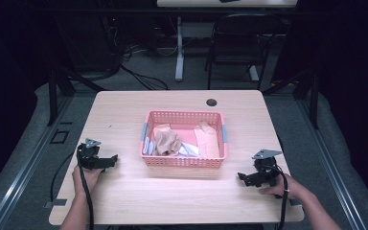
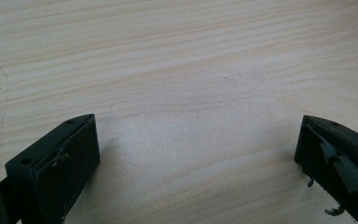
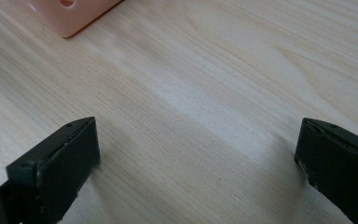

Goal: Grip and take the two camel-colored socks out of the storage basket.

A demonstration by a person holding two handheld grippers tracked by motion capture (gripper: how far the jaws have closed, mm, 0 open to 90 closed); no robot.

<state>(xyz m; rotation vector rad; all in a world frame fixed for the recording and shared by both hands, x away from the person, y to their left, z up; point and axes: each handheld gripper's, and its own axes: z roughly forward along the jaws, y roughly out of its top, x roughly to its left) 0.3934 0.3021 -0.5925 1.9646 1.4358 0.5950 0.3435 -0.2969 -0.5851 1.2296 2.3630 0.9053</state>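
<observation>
The left claw (image 1: 114, 158) and the right claw (image 1: 241, 177) both rest wide open and empty on the pale wooden bench (image 1: 124, 201), probably ready to reach for the pink plastic basket (image 1: 182, 161) of soft cloths (image 1: 166, 141) sitting between them.

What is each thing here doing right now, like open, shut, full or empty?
left gripper: jaws open, nothing between them, low over the bare table.
right gripper: jaws open, nothing between them, near the basket's corner.
pink basket: upright on the table, holding things.
tan cloths: crumpled, lying in the basket.
white cloth: crumpled between the tan ones.
</observation>
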